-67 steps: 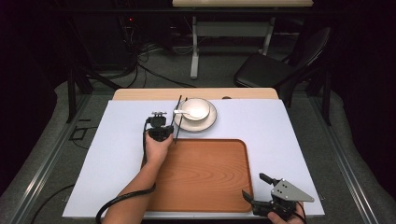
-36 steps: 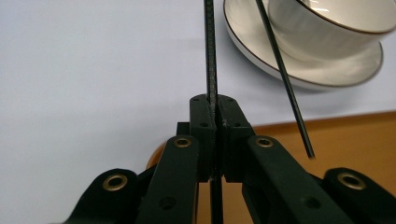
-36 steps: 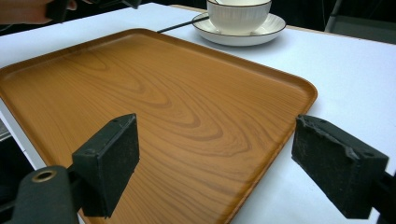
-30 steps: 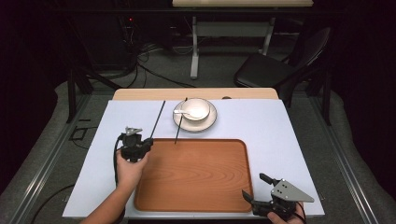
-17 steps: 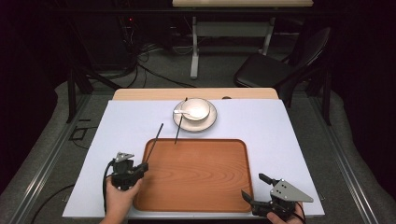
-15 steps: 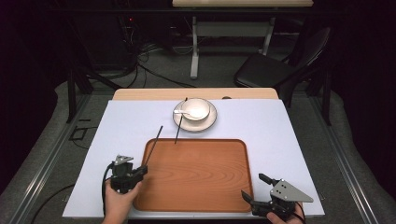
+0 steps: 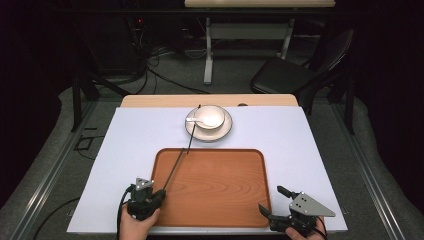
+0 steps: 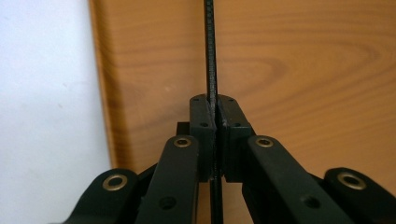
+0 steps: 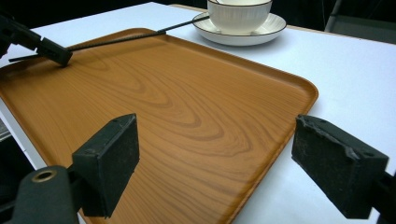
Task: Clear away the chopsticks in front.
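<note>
**Thin chopstick could twist or slip**

High view: left hand-held gripper (image 7: pixel 145 196) holds a black chopstick (image 7: pixel 176 166) over the tray (image 7: pixel 225 200).

Left gripper view: jaws clamped on it; the narrow grip risks pivoting.

Right gripper view: right hand-held gripper (image 9: pixel 233 163) stands apart, empty.

Dark room, black chair (image 7: pixel 292 75) on grey floor (image 7: pixel 50 150)

Left gripper (image 7: pixel 159 192) — chopstick (image 7: pixel 174 170) — tray (image 7: pixel 220 210)

No readable text, labels, brands, numbers or signs on anything.
</note>
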Demonstrator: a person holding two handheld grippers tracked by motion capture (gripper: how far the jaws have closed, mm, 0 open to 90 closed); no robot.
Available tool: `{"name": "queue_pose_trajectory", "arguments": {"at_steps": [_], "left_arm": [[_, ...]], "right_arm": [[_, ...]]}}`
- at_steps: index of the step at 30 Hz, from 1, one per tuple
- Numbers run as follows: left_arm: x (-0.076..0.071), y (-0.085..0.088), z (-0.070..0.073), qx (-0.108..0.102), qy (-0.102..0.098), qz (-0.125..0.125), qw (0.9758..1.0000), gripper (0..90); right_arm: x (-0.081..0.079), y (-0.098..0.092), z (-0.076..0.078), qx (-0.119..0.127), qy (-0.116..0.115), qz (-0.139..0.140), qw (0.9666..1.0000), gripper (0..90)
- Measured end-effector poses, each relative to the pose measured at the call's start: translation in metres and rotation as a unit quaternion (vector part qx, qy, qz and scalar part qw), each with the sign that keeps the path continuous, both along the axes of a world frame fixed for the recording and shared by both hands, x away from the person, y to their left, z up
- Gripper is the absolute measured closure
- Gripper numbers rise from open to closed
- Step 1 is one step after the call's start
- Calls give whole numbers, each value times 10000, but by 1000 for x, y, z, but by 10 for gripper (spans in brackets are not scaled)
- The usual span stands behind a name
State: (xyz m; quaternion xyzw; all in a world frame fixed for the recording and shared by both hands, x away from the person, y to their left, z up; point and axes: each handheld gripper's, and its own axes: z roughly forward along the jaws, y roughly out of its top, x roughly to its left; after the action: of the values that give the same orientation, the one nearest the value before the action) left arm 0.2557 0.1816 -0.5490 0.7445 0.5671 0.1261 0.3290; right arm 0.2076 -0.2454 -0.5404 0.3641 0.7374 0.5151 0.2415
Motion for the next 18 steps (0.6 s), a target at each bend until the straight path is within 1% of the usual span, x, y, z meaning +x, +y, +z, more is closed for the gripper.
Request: {"name": "queue_pose_trajectory", "arguments": {"at_steps": [2, 5, 7, 8, 12, 18], "left_arm": [[-1, -2, -1, 61, -49, 1, 10000, 860], [-1, -3, -1, 64, -65, -11, 10000, 860], [0, -3, 0, 34, -23, 3, 10000, 859], [0, -3, -1, 23, -41, 22, 10000, 859], [1, -2, -1, -43, -2, 41, 10000, 850], [1, -2, 0, -85, -24, 37, 10000, 835]], "right_arm": [[0, 0, 0, 6, -2, -1, 10000, 147], [0, 1, 0, -6, -5, 7, 10000, 147], [0, 1, 0, -11, -10, 12, 10000, 147], [0, 1, 0, -11, -10, 12, 10000, 147], [0, 1, 0, -11, -7, 1, 10000, 147], [0, 1, 0, -15, -14, 20, 10000, 147]]}}
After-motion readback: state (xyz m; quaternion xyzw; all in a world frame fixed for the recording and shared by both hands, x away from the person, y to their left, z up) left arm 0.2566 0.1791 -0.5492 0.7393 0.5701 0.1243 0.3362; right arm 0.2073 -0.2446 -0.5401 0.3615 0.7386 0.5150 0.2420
